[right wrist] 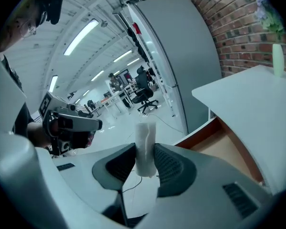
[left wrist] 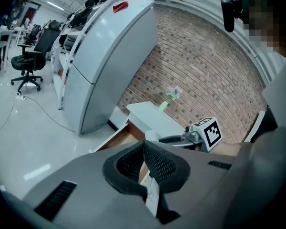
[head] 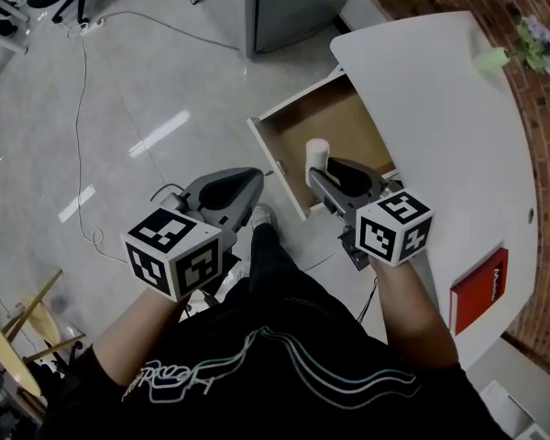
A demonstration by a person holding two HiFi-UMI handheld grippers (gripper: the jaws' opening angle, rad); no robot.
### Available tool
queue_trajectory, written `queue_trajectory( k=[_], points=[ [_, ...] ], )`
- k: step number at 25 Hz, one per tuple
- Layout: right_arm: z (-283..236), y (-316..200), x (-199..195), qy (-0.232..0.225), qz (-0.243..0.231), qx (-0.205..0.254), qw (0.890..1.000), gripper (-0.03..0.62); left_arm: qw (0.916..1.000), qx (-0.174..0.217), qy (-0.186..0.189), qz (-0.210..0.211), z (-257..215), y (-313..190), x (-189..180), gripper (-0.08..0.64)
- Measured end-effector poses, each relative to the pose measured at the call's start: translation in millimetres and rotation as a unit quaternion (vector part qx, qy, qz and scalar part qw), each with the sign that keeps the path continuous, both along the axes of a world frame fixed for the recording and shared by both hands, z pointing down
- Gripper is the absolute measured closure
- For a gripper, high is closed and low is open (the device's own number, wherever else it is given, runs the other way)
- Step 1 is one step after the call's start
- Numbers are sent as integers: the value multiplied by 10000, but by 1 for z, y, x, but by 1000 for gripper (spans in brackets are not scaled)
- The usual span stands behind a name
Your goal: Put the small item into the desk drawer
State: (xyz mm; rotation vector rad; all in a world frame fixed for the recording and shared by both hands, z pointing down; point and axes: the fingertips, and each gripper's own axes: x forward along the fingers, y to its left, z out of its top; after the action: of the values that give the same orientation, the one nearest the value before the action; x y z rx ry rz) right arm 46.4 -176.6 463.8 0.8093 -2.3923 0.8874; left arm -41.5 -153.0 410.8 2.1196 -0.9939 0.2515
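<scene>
The small item (head: 317, 150) is a white roll, standing upright between the pads of my right gripper (head: 318, 169), which is shut on it. In the right gripper view the white roll (right wrist: 145, 140) sticks up above the right gripper (right wrist: 145, 157). The roll hangs over the near front part of the open desk drawer (head: 339, 117), whose brown wooden inside shows bare. My left gripper (head: 256, 182) is left of the drawer's front panel, over the floor. Its jaws meet at the tips in the left gripper view, so the left gripper (left wrist: 143, 146) is shut with nothing in it.
The drawer juts out from a white desk (head: 449, 126) against a brick wall. A red book (head: 481, 287) lies on the desk's near end, a vase of flowers (head: 530, 49) at its far end. A grey cabinet (head: 293, 3) stands beyond, a cable (head: 81, 108) crosses the floor.
</scene>
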Motion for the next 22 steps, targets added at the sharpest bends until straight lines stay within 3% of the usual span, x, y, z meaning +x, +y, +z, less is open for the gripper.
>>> queue_trajectory(
  k=[9, 22],
  points=[
    [108, -25, -7, 842, -251, -605, 9943, 459, 9995, -297, -39, -75, 49, -20, -18, 538],
    [240, -40, 4, 1692, -381, -1454, 9740, 459, 9975, -669, -133, -182, 107, -25, -32, 538]
  ],
)
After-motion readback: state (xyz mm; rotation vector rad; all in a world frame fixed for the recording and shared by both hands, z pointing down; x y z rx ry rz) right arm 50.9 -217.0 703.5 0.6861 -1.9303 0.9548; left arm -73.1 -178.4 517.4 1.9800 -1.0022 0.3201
